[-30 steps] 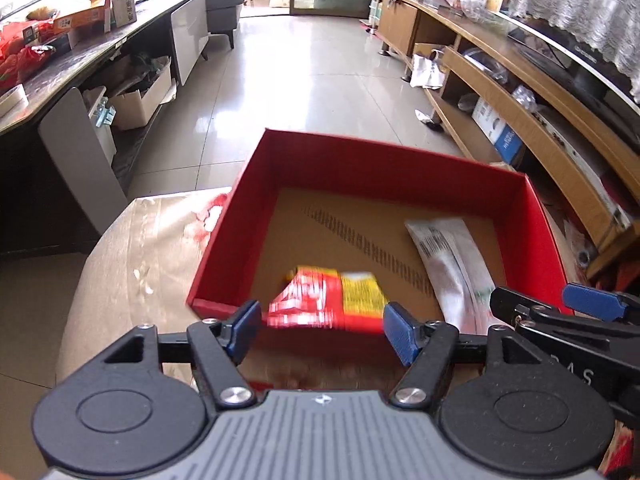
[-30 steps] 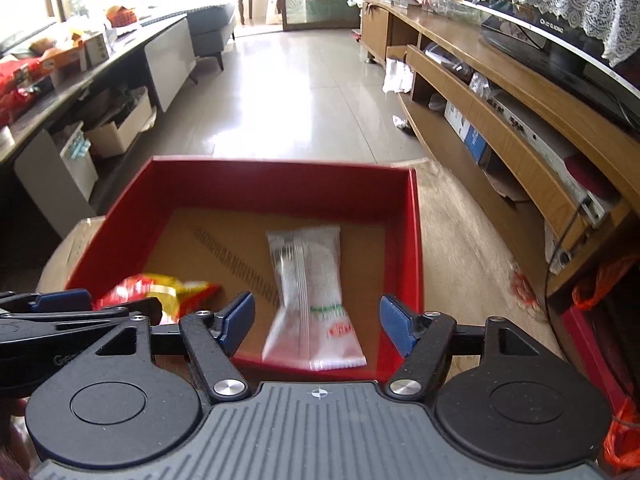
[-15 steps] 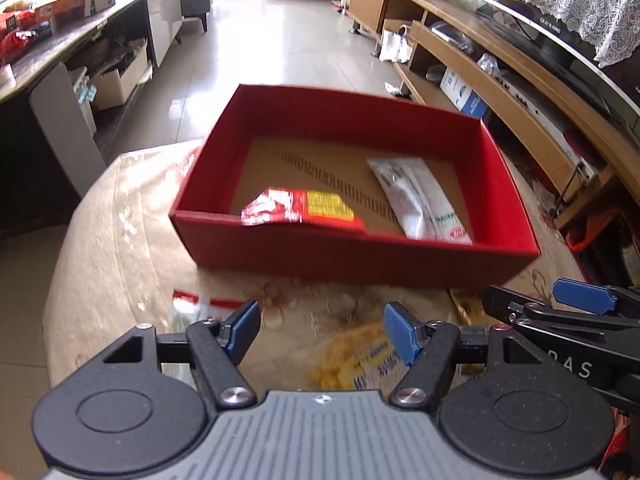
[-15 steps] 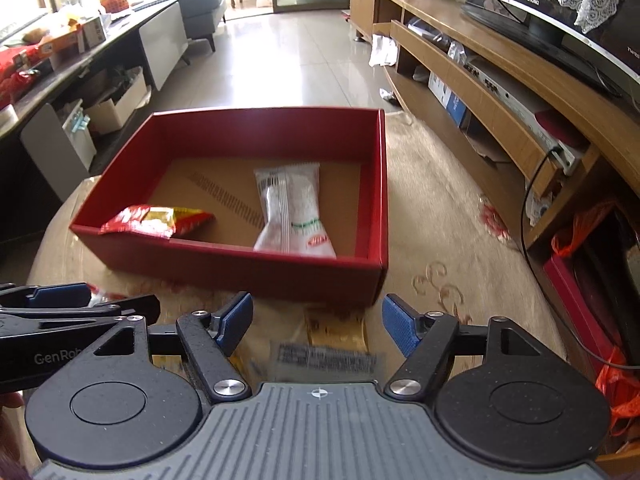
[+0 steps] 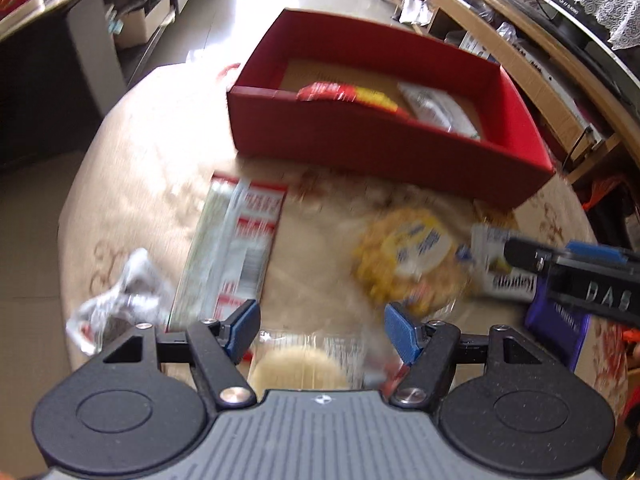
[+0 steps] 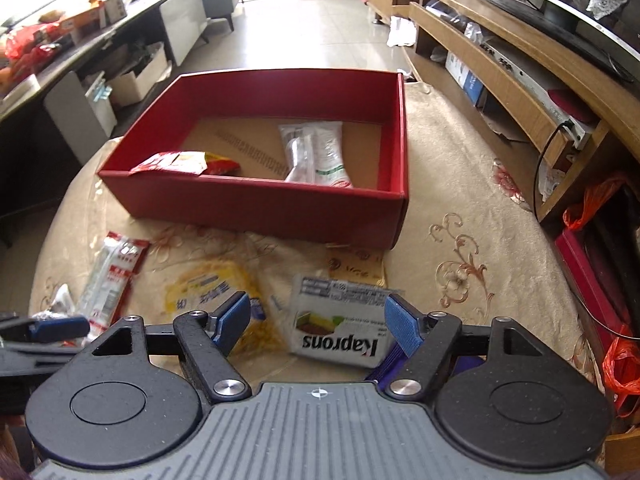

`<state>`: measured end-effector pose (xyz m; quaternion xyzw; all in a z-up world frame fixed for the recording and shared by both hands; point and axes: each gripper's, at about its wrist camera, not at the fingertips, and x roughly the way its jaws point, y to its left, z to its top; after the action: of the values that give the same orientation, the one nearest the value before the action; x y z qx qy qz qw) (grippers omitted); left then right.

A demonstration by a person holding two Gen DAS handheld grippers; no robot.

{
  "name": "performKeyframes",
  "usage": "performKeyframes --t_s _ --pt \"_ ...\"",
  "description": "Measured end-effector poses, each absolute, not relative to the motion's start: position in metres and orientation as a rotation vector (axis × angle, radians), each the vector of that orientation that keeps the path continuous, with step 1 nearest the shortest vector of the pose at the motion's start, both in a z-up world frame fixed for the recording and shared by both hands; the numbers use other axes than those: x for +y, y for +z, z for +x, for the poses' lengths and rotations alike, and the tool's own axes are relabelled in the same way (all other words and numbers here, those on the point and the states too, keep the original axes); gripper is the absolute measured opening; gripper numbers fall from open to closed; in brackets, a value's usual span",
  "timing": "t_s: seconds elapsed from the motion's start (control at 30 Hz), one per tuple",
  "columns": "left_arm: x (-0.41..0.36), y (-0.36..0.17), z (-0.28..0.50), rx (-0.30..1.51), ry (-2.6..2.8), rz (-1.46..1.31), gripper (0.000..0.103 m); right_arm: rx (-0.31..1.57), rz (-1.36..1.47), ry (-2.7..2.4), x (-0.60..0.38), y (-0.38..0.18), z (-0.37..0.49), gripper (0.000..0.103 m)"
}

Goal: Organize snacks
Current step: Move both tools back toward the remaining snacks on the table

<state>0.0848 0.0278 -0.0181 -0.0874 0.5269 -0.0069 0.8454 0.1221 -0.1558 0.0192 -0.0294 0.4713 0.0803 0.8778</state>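
- Red box (image 6: 256, 204) = landmark; 2 snacks already inside, red-yellow pack (image 6: 188, 162) & clear pack (image 6: 316, 152)
- Rest lie in front of box: Kaprons pack (image 6: 340, 324), yellow bag (image 6: 216, 292)
- Right gripper (image 6: 318, 318) jaws wide, over Kaprons, prob next pick
- Left gripper (image 5: 322, 330) wide, empty, low over a clear pack (image 5: 304, 356)

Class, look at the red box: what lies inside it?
Inside the red box lie a red-and-yellow snack packet and a clear white packet on its brown floor. The near wall hides their lower edges.
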Motion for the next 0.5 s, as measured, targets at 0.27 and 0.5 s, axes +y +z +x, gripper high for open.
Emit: performKeyframes --t_s 0.27,0.5 --pt "0.039 -0.025 0.068 1.143 0.012 -0.205 0.065 0.993 -0.087 0.219 -0.142 0.018 0.114 0.081" --pt "0.030 -0.031 0.061 1.173 -0.017 -0.147 0.073 0.999 -0.107 0.251 -0.132 0.018 0.114 0.083"
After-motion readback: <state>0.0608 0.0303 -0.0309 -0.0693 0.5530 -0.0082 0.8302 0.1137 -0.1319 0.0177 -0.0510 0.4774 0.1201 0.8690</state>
